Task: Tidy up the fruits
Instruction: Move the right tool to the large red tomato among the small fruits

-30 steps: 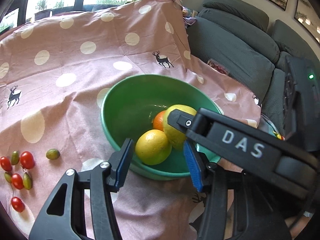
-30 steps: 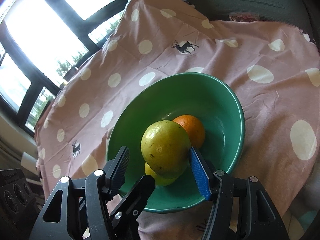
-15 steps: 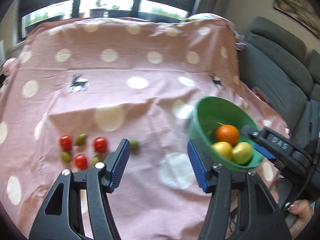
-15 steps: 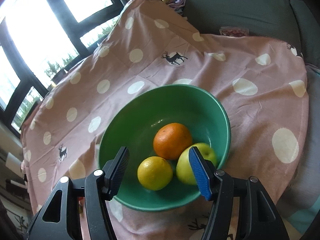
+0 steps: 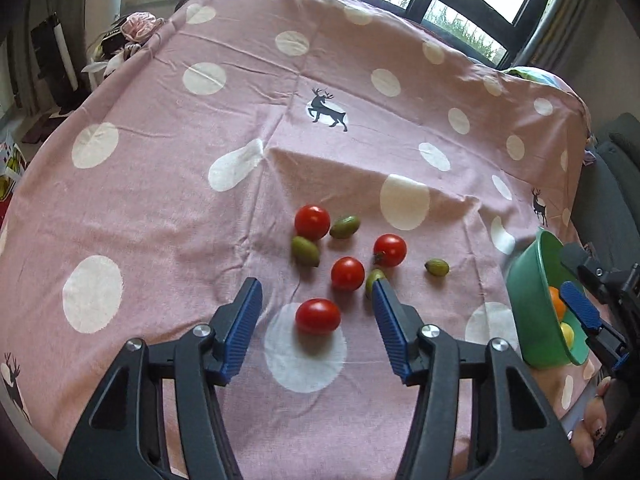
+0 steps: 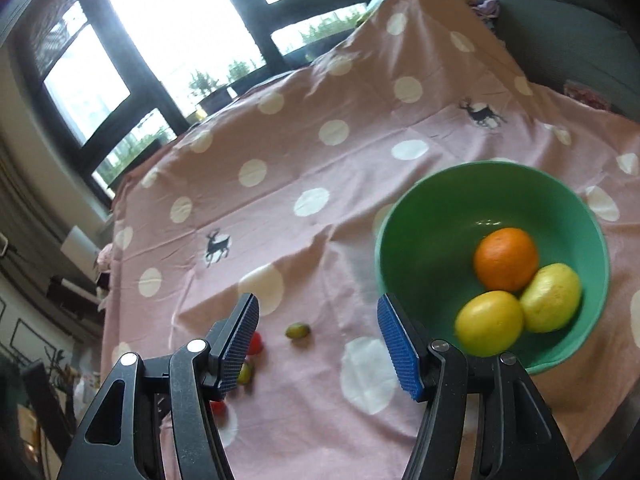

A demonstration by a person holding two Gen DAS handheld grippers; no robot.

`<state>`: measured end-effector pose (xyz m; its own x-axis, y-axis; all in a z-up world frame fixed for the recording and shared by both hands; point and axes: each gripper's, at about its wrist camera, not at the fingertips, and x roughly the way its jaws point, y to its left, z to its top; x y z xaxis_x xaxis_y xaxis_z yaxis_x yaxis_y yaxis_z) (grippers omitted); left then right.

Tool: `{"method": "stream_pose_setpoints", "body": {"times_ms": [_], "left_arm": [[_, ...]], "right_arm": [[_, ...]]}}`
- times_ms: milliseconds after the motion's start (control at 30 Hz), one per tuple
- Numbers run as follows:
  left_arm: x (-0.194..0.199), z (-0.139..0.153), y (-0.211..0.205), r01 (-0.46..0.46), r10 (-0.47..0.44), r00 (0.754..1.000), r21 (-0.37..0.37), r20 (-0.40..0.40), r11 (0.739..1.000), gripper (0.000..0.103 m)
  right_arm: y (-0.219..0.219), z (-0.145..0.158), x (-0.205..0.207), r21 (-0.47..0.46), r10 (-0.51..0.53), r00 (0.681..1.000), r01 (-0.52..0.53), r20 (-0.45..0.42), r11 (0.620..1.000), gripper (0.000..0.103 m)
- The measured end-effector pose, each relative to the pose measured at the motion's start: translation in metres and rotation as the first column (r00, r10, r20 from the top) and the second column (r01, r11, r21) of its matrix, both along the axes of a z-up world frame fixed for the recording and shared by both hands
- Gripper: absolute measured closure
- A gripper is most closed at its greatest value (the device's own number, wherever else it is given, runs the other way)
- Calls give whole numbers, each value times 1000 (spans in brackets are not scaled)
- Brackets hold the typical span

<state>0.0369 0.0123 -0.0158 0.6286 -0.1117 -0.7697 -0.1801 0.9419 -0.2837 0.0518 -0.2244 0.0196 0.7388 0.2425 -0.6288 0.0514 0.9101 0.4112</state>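
Observation:
A green bowl (image 6: 404,216) on the pink dotted cloth holds an orange (image 6: 506,259), a lemon (image 6: 490,322) and a yellow-green fruit (image 6: 552,297). My right gripper (image 6: 318,334) is open and empty, left of the bowl above the cloth. My left gripper (image 5: 316,318) is open and empty, with a red cherry tomato (image 5: 318,316) between its fingers on the cloth. Beyond it lie more red tomatoes (image 5: 347,273) and small green fruits (image 5: 345,227). The bowl (image 5: 528,280) and the right gripper's blue pad (image 5: 580,310) show at the right edge of the left wrist view.
The cloth (image 5: 200,140) covers a table with windows behind. A grey sofa (image 6: 560,32) stands at the far right. One green fruit (image 6: 297,331) lies apart near the bowl. Clutter (image 5: 128,32) sits past the table's left edge.
The right gripper let the yellow-green fruit go into the bowl and swung left. The left gripper swung left from the bowl to the tomatoes and came down close over them.

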Motion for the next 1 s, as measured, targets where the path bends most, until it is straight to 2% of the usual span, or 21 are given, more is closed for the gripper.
{"method": "stream_pose_setpoints", "body": {"times_ms": [133,300,400,500,667,833,1000], "left_arm": [[5,-9,4,12,-14,999,-53,-31,999,56],[15,-21,-5,45,-50,995,-60,-83,997,66],[20,-27,-4,30,-42,993,-100,-115,995,67],[21,-31,-6,22,-33,991,-89,-132,996,68],[24,-36,-9,18,-27,986,-61,-162,998,68],[26,-44,-6,-16,3,982,-72,-190,997,68],[28,-49,-5,-12,-7,979,-91,-206,996,70]], "right_arm": [[34,-17,22,28,123,989,-121,-88,992,39],[73,-34,56,48,237,952,-232,-192,972,42],[95,-39,78,2,247,936,-254,-250,967,49],[107,-47,89,-63,236,938,-259,-255,964,52],[104,-74,99,-9,243,924,-257,-296,966,52],[106,-84,103,-6,257,916,-272,-307,962,54],[110,-90,108,-24,249,917,-270,-311,963,57]]}}
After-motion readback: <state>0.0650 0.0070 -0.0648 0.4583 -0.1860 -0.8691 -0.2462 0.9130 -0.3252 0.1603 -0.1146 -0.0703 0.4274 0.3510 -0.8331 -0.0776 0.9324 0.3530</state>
